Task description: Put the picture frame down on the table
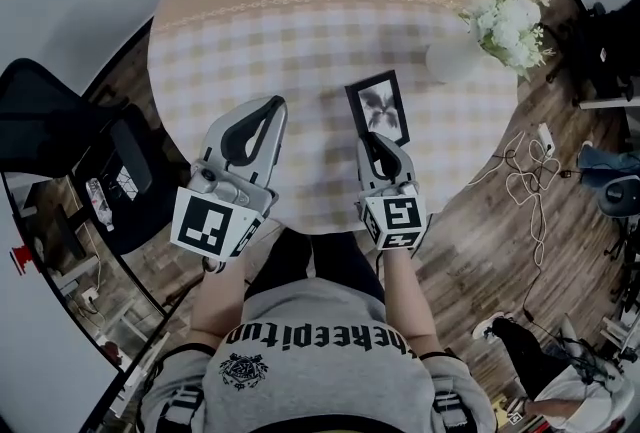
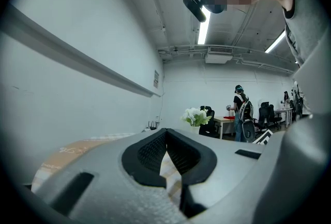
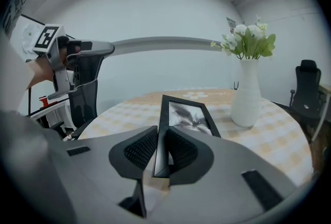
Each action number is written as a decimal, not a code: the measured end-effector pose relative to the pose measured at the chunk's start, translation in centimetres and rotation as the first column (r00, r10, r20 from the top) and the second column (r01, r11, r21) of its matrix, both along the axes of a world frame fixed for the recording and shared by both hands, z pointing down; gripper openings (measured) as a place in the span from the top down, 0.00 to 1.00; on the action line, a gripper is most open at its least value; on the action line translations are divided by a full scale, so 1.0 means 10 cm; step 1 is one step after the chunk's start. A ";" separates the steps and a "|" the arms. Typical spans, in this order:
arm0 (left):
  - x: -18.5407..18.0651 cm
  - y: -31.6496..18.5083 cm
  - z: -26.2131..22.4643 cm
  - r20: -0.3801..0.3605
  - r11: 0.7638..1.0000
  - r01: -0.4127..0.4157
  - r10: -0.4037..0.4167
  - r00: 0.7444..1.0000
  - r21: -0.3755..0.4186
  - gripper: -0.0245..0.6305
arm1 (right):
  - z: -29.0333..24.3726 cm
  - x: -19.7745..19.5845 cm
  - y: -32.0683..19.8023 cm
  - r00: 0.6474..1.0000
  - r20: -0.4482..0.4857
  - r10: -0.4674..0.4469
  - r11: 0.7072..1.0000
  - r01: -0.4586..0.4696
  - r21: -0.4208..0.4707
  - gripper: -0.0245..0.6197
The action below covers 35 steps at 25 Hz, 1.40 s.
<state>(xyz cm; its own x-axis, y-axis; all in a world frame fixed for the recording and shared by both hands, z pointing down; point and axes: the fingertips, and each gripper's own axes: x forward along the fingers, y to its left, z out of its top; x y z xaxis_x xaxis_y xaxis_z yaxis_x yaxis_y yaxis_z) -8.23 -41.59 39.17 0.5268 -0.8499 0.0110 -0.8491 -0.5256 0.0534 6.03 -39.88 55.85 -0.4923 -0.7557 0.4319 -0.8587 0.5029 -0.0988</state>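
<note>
Jaws of the right gripper (image 3: 159, 140) are nearly together, pinching the near edge of the picture frame (image 3: 189, 117); the black frame sticks out from the tips toward 12 o'clock, with its flower picture turned up and to the right. In the head view the right gripper (image 1: 379, 145) is at the near edge of the table (image 1: 300, 31), and the picture frame (image 1: 380, 107) is over the checked cloth, just past the tips at 12 o'clock. Can't tell if the frame's far end touches the cloth. Left gripper (image 2: 165, 134) has its tips closed on each other with nothing between them, only cloth showing through the gap behind the tips. Left gripper (image 1: 262, 121) is at 9 o'clock of the right one, apart from the frame. White vase (image 1: 450, 59) with white flowers (image 1: 510, 21) stands at 2 o'clock of the frame, near it, not touching. Black chair (image 1: 60, 121) sits at 9 o'clock, off the table.
</note>
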 end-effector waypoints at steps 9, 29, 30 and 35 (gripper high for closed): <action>-0.03 -0.03 0.10 0.004 1.000 0.016 -0.016 1.000 -0.024 0.94 | 0.30 -0.03 -0.01 0.999 -0.037 -0.023 0.996 0.020 -0.086 0.85; -0.17 0.08 0.18 0.014 0.997 0.066 -0.065 0.998 -0.045 0.94 | 0.73 -0.17 0.07 0.977 -0.173 -0.126 0.970 0.084 -0.230 0.85; -0.18 0.09 0.19 0.015 0.996 0.070 -0.069 0.998 -0.046 0.94 | 0.75 -0.17 0.07 0.976 -0.177 -0.129 0.968 0.085 -0.237 0.85; -0.24 0.12 0.21 0.020 0.995 0.087 -0.086 0.996 -0.055 0.94 | 0.81 -0.18 0.08 0.970 -0.197 -0.141 0.960 0.085 -0.269 0.86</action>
